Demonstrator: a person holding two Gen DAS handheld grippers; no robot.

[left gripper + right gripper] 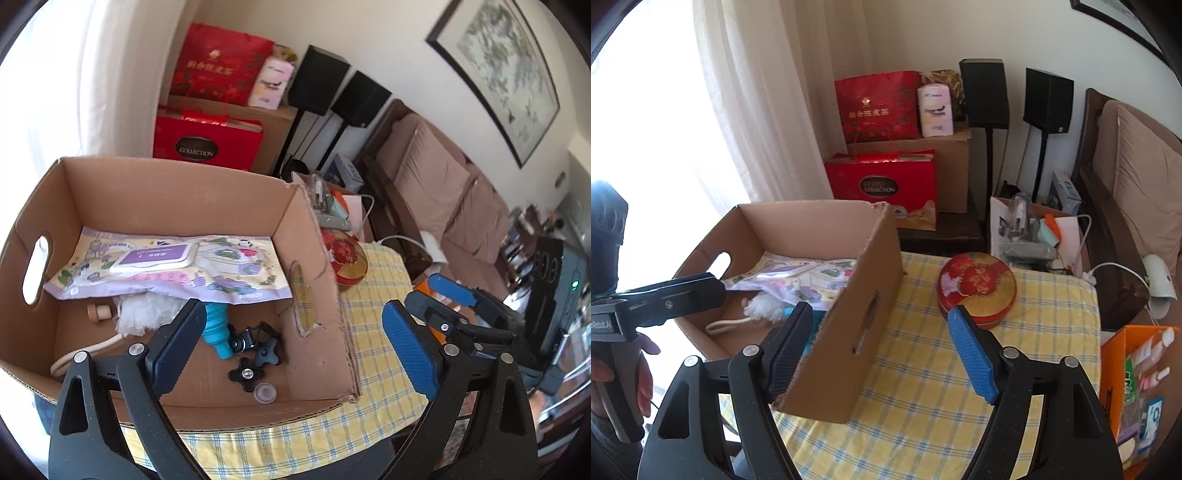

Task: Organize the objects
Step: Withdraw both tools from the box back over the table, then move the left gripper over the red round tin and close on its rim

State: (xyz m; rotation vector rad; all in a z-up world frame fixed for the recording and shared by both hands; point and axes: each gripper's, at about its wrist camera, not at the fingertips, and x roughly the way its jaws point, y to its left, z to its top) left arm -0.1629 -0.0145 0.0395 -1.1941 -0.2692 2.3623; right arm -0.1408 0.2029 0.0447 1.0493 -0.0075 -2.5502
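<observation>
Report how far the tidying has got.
Done: the box already holds a wipes pack, a blue bottle, black knobs and a small cap. In hand: nothing; the left gripper and right gripper both stand open and empty. Left: the red tin sits on the checked cloth beside the box.

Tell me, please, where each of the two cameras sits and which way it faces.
Left wrist: on the left gripper, looking down into the cardboard box; its open fingers and the right gripper show.
Right wrist: on the right gripper, above the box's side, facing the round red tin; a hand shows.
Shared: box, tin, checked cloth.
</observation>
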